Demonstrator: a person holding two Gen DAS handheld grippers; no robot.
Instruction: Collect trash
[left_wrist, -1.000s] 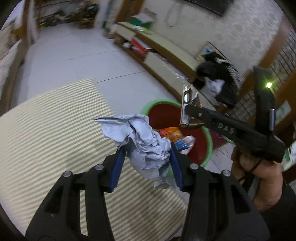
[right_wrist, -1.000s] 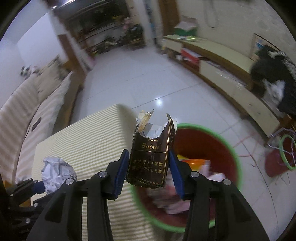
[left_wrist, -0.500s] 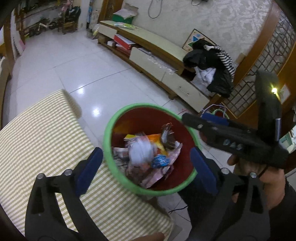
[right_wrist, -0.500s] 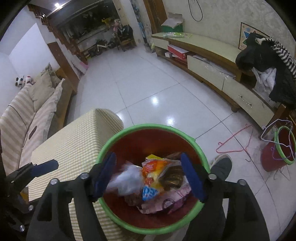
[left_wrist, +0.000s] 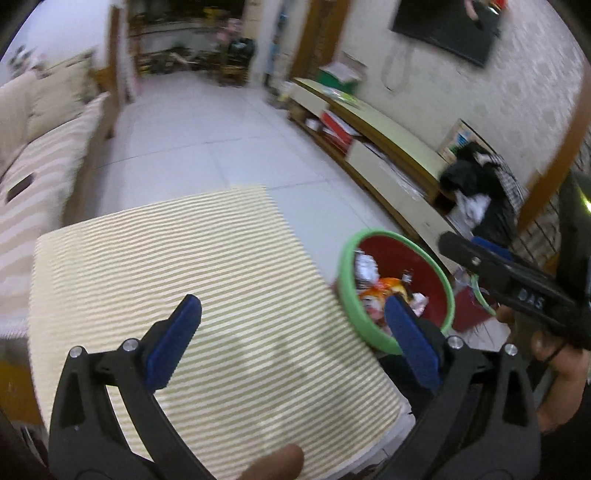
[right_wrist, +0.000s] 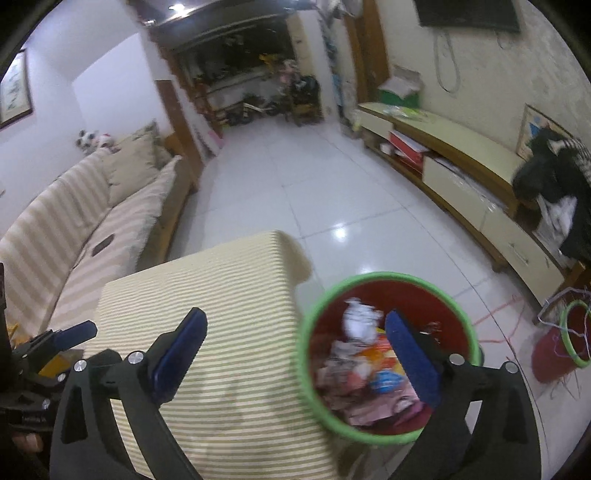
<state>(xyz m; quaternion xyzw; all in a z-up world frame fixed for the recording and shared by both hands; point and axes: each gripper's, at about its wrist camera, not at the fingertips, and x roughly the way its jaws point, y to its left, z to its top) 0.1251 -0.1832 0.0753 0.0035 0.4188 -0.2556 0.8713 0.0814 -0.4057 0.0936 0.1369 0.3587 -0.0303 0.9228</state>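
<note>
Overhead, both cameras look down on a low table covered in a cream-and-olive striped cloth (left_wrist: 192, 280), its top bare of litter. Just off the table's right edge, touching or nearly touching it, stands a red bin with a green rim (right_wrist: 388, 354), and the trash (right_wrist: 369, 365) lies inside it: a crumpled white paper ball near the top of the heap, orange and pink wrappers, and a small blue-printed packet. The left gripper (left_wrist: 291, 343) hangs over the table's near right corner with its blue-padded jaws spread wide and nothing between them. The right gripper (right_wrist: 295, 354) straddles the table's edge and the bin's rim; its jaws have just been opening and now stand wide apart, empty too. Beyond the table stretches a glossy white tiled floor (right_wrist: 317, 192). Left of the table runs a striped sofa with cushions (right_wrist: 85, 206); right of it, along a patterned wall, a long low cream cabinet (right_wrist: 461, 177) carries dark clothing heaped at its end. A second small red basket with a green hoop (right_wrist: 561, 347) sits on the floor beyond the bin.
</note>
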